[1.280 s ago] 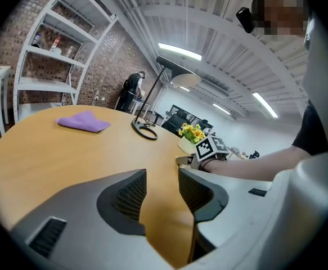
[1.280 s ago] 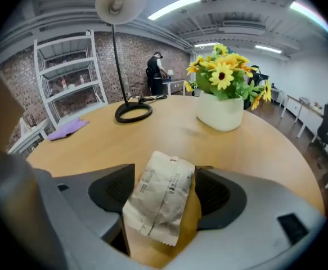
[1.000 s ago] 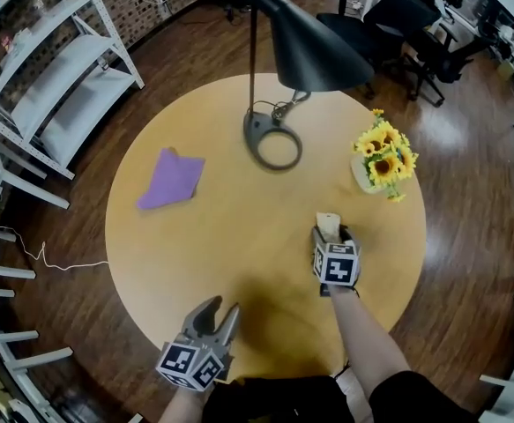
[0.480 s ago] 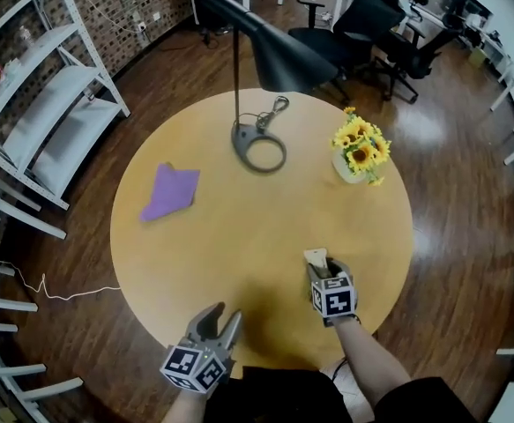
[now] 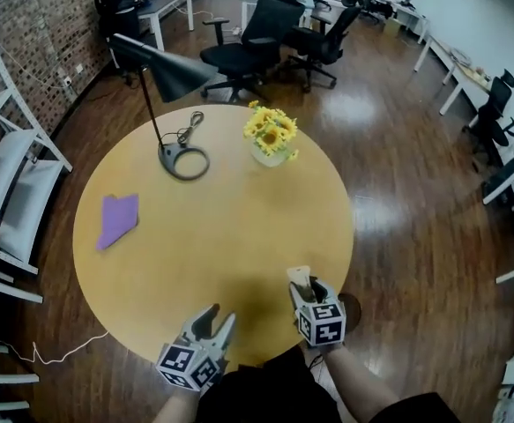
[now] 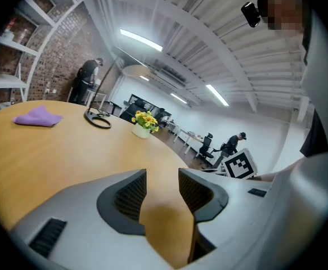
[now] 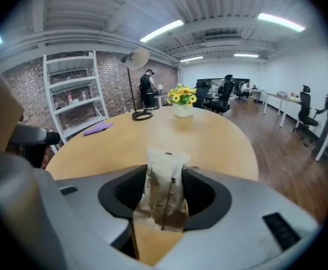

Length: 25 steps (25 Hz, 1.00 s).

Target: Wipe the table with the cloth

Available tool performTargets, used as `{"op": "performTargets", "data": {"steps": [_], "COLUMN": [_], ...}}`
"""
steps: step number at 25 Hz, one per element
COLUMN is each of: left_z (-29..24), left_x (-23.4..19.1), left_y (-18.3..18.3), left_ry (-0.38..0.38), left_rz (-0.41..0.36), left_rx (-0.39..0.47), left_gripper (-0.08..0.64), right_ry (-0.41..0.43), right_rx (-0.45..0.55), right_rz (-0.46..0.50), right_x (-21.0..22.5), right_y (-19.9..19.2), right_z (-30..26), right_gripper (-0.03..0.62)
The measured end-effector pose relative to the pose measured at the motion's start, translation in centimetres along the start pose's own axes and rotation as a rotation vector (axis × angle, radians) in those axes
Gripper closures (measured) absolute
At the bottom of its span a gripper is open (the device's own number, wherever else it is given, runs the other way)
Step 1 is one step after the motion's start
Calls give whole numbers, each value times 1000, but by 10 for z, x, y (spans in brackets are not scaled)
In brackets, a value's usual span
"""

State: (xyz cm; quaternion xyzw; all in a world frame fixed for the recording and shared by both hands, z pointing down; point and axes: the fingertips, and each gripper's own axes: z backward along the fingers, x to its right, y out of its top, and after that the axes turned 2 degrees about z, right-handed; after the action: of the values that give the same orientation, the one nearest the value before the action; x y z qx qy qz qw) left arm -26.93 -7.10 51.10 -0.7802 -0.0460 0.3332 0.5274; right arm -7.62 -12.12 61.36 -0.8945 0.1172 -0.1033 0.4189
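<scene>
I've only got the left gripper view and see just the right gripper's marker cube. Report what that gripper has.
Observer: The right gripper is shut on a pale packet; its jaws have just been closing on it.
Operator: Now place it relative to the cloth.
Observer: From the head view, it hangs at the near edge of the table; the purple cloth lies far across, by the left edge.

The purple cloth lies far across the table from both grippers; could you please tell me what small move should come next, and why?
Probably reach the left gripper toward the cloth near the table's left edge. Its jaws stand apart and empty, while the right gripper's jaws have just been closing and now pinch a paper packet.
</scene>
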Motion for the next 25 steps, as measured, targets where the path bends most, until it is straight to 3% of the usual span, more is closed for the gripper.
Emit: {"op": "performTargets", "data": {"steps": [7, 15, 20, 25], "left_z": [-60, -140, -176, -200], "left_x": [98, 209, 262, 291], "left_y": [-43, -103, -132, -168], "left_ry": [-206, -380, -444, -471], "left_rz": [-109, -117, -126, -136], "left_rx": [-128, -267, -340, -407], "left_gripper": [379, 380, 380, 380], "right_ry": [-164, -323, -353, -328], "right_rx": [74, -27, -81, -169], "right_rz": [-166, -323, -380, -420], "right_x": [98, 212, 254, 270], "right_y": [-40, -137, -173, -217], "right_z": [73, 133, 152, 147], "right_gripper": [394, 393, 393, 393]}}
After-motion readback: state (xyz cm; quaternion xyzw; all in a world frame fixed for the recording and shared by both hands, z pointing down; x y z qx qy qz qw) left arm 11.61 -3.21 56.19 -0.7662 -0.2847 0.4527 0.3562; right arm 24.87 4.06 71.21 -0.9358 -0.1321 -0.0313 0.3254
